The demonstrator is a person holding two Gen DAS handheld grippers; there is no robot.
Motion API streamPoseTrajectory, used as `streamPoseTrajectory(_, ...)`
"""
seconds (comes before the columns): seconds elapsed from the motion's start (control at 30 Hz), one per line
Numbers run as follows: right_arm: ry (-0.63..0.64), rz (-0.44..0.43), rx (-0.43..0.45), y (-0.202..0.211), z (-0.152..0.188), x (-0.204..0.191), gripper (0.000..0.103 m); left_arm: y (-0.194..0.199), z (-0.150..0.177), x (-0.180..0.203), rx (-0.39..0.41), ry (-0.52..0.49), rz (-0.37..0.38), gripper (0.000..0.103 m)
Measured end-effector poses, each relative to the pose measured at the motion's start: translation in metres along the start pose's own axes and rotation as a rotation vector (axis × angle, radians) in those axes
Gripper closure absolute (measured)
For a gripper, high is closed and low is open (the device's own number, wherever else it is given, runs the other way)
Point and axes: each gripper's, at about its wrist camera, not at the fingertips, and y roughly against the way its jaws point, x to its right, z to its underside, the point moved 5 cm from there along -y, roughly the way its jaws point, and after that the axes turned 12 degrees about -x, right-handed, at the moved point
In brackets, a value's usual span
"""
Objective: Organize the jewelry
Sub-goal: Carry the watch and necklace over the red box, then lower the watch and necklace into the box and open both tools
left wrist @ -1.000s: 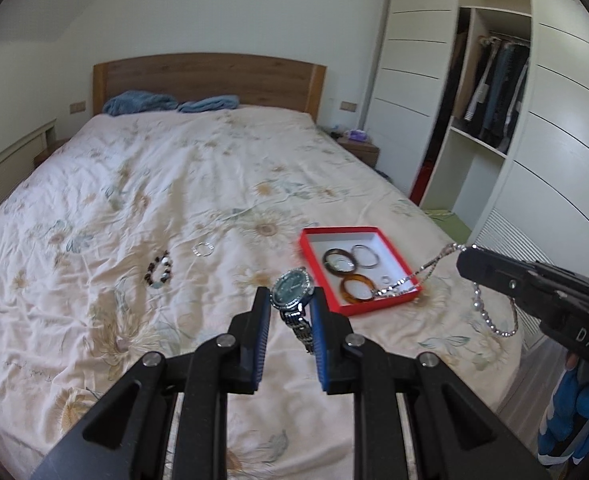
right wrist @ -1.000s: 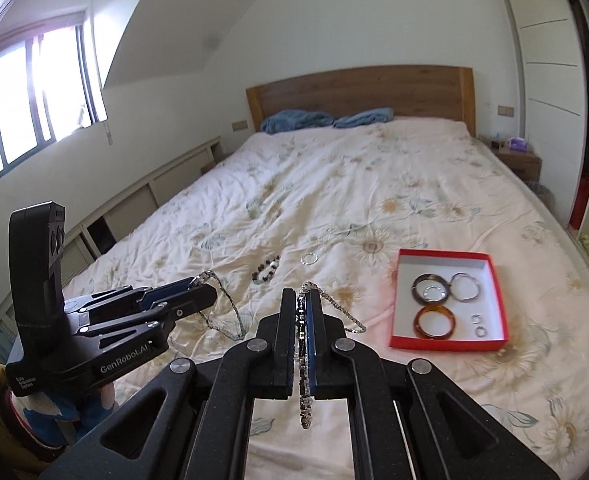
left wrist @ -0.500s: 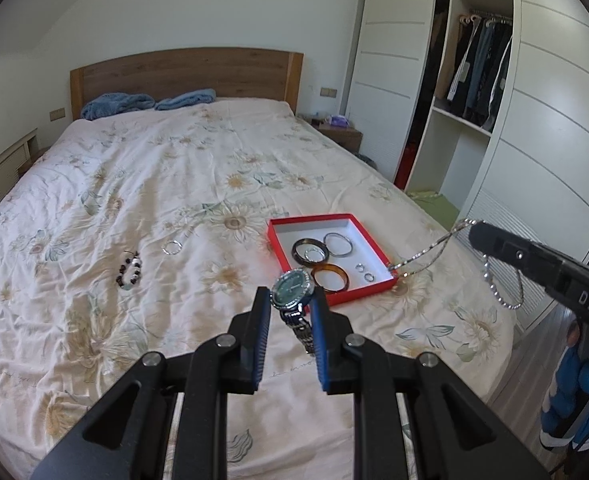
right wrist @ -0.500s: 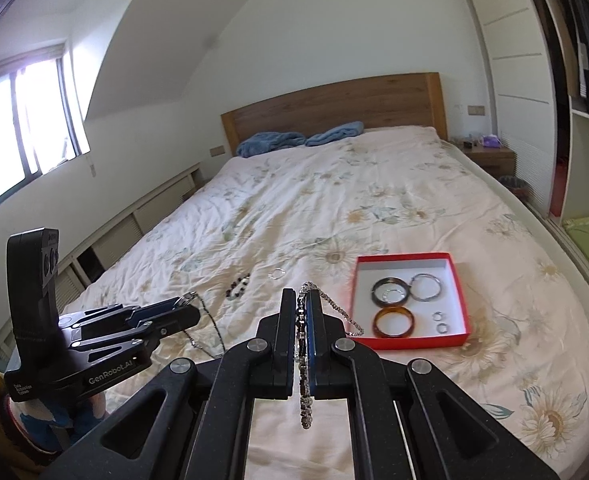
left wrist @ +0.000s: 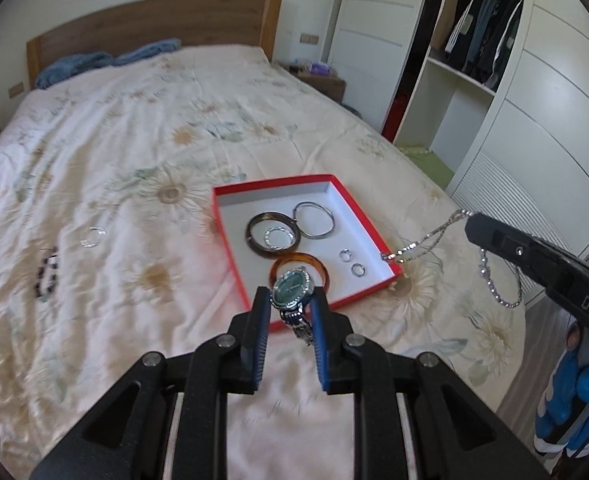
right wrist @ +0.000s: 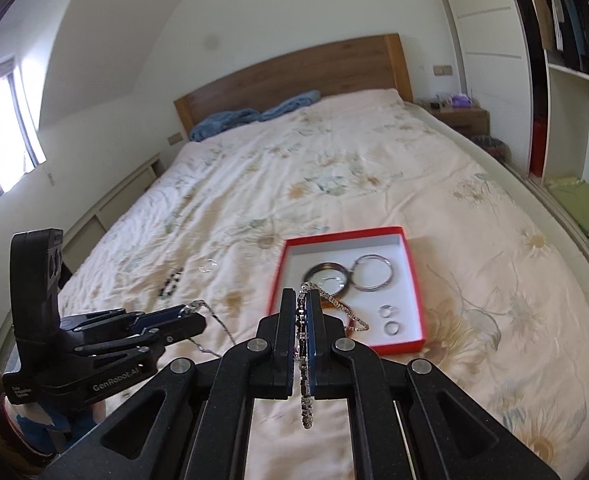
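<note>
My left gripper (left wrist: 290, 300) is shut on a green-faced silver watch (left wrist: 292, 286), whose band hangs down between the blue pads. It hovers over the near corner of a red box (left wrist: 358, 294) that lies on the bed. My right gripper (right wrist: 304, 300) is shut on a silver chain (right wrist: 336, 306); one end loops forward over the red box (right wrist: 398, 346) and the other dangles below the fingers. In the left wrist view the right gripper (left wrist: 470, 228) comes in from the right, the chain (left wrist: 418, 246) trailing to the box's corner. The box holds bangles and small rings.
A dark bead bracelet (left wrist: 48, 276) and a small clear ring (left wrist: 92, 237) lie on the floral bedspread to the left of the box. An open wardrobe (left wrist: 478, 40) stands beyond the bed's right edge, and a bedside table (right wrist: 460, 118) sits by the wooden headboard (right wrist: 294, 68).
Both grippers have moved forward and down towards the red box, which now looks larger and closer. The watch and the chain stay held as before.
</note>
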Motion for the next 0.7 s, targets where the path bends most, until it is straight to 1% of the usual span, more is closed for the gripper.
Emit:
streamPoseTrajectory(0.17, -0.024, 0.001, -0.041, -0.047, -0.023, 0.033, 0.098, -0.06, -0.03, 0.007, -0.058, -0.008, 0.015, 0.084)
streamPoseTrajectory(0.27, -0.035, -0.004, -0.062, -0.079, -0.037, 0.049, 0.098, -0.091, -0.042, 0.01, -0.089, -0.019, 0.018, 0.084)
streamPoseTrajectory(0.37, -0.036, -0.008, -0.078, -0.109, -0.052, 0.06, 0.098, -0.113, -0.048, 0.01, -0.11, -0.028, 0.019, 0.084)
streamPoseTrajectory(0.53, -0.043, -0.018, -0.09, -0.151, -0.07, 0.073, 0.098, -0.14, -0.048, 0.008, -0.141, -0.04, 0.023, 0.084)
streamPoseTrajectory(0.7, -0.055, -0.005, -0.129, -0.183, -0.065, 0.083, 0.098, -0.161, -0.04, 0.006, -0.182, -0.047, 0.026, 0.084)
